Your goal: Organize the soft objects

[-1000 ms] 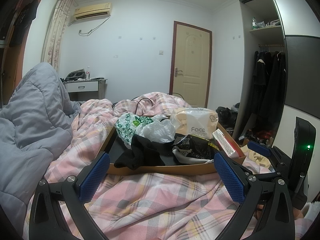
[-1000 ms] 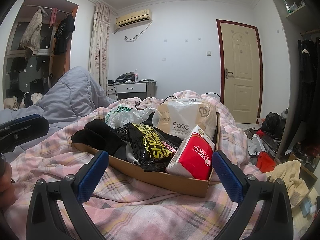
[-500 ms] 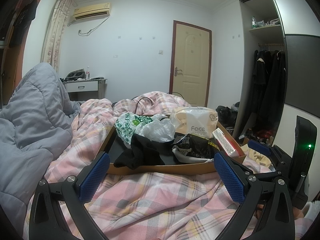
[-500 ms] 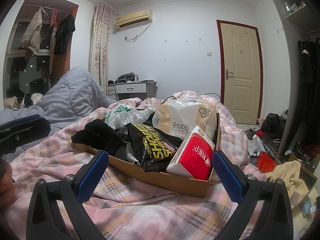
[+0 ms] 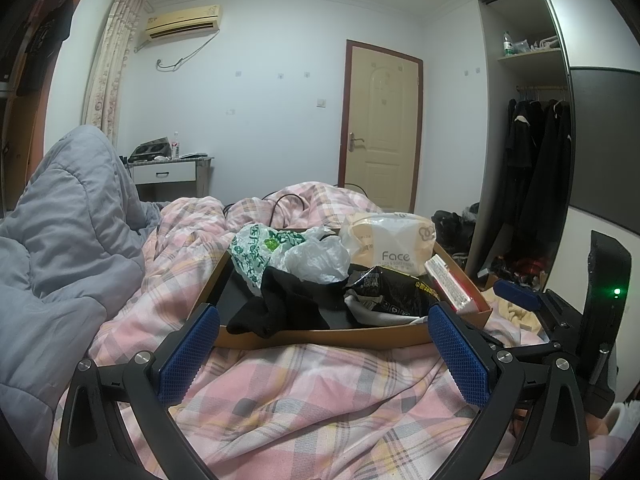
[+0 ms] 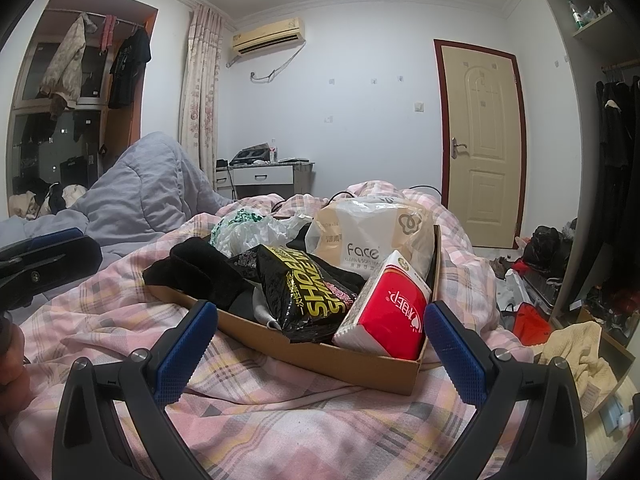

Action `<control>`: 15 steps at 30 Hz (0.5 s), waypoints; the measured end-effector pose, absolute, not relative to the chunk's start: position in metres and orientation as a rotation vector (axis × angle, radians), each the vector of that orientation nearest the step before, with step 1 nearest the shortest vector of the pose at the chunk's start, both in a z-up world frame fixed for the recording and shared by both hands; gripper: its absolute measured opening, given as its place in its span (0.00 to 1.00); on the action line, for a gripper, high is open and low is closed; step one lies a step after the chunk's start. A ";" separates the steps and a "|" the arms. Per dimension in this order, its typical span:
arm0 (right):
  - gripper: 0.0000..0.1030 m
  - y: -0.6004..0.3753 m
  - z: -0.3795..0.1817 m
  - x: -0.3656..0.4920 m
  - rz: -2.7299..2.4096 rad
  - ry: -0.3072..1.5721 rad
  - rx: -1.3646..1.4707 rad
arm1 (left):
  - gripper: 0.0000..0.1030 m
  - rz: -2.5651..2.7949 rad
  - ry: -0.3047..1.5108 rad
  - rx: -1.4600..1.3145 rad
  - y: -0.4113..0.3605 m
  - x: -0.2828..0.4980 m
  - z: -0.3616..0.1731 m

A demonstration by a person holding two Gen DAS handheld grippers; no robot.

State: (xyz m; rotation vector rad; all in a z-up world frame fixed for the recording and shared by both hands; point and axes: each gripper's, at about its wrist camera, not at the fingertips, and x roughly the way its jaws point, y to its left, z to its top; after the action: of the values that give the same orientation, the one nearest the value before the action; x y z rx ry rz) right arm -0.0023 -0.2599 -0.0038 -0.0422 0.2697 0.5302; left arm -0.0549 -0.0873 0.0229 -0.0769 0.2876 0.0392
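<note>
A bedroom with white walls, a cream door and a wall air conditioner frames a bed under a pink plaid duvet (image 5: 320, 392), with a grey quilt (image 5: 68, 248) heaped along its left side. On the duvet sits a shallow cardboard box (image 6: 360, 364), piled with the soft things to be sorted: a black garment (image 5: 288, 304) slumped over the near rim, a green-printed plastic bag (image 5: 256, 252) and a clear plastic bag (image 5: 320, 258) behind it, a pale "Face" tissue pack (image 6: 368, 240) at the back, a black and yellow snack packet (image 6: 308, 292) in the middle, and a red tissue pack (image 6: 392, 312) leaning in the right corner. The left gripper (image 5: 320, 356) hangs short of the box's near edge with its blue fingers spread wide and nothing between them; the right gripper (image 6: 320, 356) is likewise wide apart and empty, facing the box's right corner. Nothing appears sorted yet, so I judge the first pick is still to come. The risks come from the footing (a duvet is no table): pressing down on the box rim could tip it on the soft bedding and spill the leaning red tissue pack. The black garment lies partly under the bags, so pulling it could drag them out too, and the slick plastic bags may slip from a shallow pinch. The two grippers sit near each other, so reaching for the same item could make them collide.
</note>
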 end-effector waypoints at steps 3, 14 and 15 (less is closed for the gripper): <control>1.00 -0.254 -0.007 0.004 0.528 0.316 -0.066 | 1.00 0.039 0.288 -0.076 -0.088 -0.055 0.023; 0.99 -0.211 -0.023 0.007 0.354 0.418 -0.371 | 1.00 0.040 0.289 -0.075 -0.088 -0.054 0.023; 0.99 -0.211 -0.023 0.006 0.348 0.419 -0.389 | 1.00 0.040 0.289 -0.075 -0.088 -0.054 0.023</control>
State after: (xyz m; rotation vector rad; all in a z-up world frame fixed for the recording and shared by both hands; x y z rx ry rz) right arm 0.0064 -0.2107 -0.0234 -0.3892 0.4189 0.3479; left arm -0.0544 -0.0881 0.0230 -0.0752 0.2889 0.0399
